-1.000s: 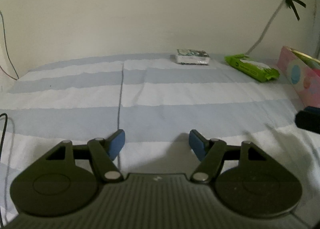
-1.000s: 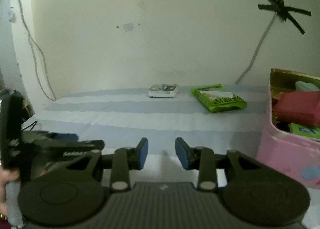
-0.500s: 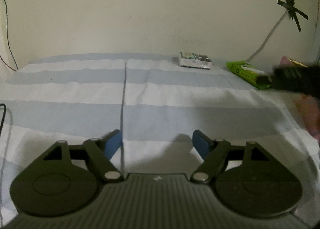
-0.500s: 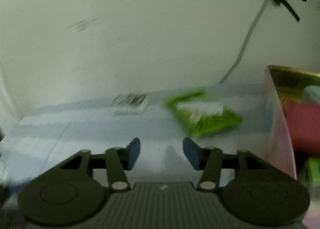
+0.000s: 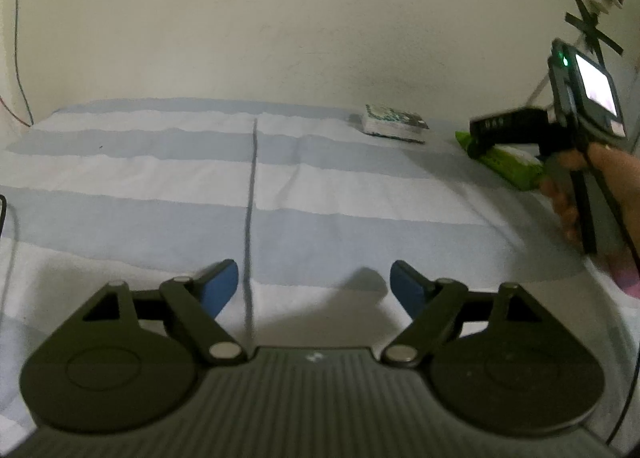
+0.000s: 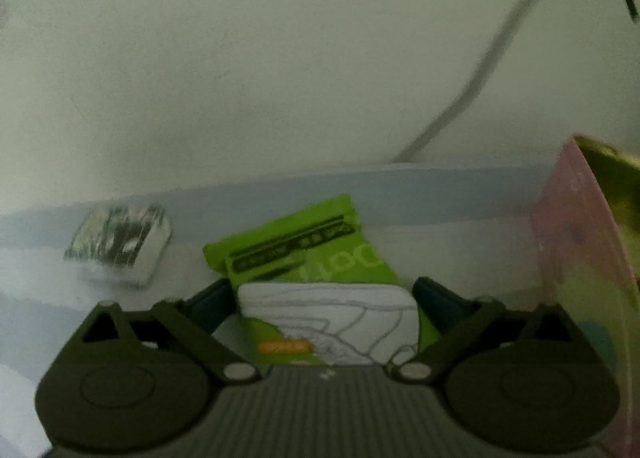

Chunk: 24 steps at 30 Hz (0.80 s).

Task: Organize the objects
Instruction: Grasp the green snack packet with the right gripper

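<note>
— So, where are the claws sitting?

— I'm watching the right gripper (image 6: 322, 296) hanging over the green wipes pack (image 6: 304, 254) on the striped bedsheet (image 5: 160, 178). Its jaws have just been opening and are standing wide, the pack's white flap between them, nothing gripped.

— Are the pads touching it?

— The picture is blurring; they are probably clear of it, just beside its edges.

— And the left gripper (image 5: 314, 284)?

— Its jaws have been opening too, wide over bare sheet, holding nothing. The small patterned packet (image 5: 394, 124) is lying near the wall, and the pink box (image 6: 580, 258) is standing just right of the pack.
</note>
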Motion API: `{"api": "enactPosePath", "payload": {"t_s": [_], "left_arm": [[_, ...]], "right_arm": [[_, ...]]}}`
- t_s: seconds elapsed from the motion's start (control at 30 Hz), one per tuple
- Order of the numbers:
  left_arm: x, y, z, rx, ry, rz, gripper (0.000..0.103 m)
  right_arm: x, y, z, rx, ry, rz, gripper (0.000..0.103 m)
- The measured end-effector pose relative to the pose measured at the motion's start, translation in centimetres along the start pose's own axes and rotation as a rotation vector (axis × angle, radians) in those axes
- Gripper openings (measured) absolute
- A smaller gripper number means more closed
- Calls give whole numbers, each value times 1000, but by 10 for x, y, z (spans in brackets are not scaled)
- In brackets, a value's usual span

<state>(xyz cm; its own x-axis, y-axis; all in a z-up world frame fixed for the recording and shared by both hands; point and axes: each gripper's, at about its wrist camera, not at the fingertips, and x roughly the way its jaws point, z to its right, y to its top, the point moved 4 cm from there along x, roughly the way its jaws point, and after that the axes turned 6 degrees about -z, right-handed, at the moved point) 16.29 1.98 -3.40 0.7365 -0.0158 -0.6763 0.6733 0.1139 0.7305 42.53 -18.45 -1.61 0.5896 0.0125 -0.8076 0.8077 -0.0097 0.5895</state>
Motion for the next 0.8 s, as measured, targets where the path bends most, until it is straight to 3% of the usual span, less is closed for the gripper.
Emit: {"api": "enactPosePath", "payload": {"t_s": [0.1,0.33,0.47,0.53,0.6,0.67,0.8], "left_arm": [[1,3,-3,-26,-10,6,85],[0,3,-8,-60,-76,17,85],[-5,0,-3,-35,-139,28,84],[-9,-2,3,1,-175,47,84],[-11,-3,14,60,-213,48,84],[-12,-6,28,112,-238,34,84],[-20,-14,73,204,-385,-33,83]], "right_arm": [[-20,-16,-10,-38,35,28,78],[-112,-126,-50,-295,235,71,78],[-174,-200,-34,-421,305,86,79],[-200,-228,-15,-464,293,92,80],[-223,-249,10,-456,241,122,91],[-246,-265,36,-383,216,162,93],[-283,-297,69,-221,247,219,93]]}}
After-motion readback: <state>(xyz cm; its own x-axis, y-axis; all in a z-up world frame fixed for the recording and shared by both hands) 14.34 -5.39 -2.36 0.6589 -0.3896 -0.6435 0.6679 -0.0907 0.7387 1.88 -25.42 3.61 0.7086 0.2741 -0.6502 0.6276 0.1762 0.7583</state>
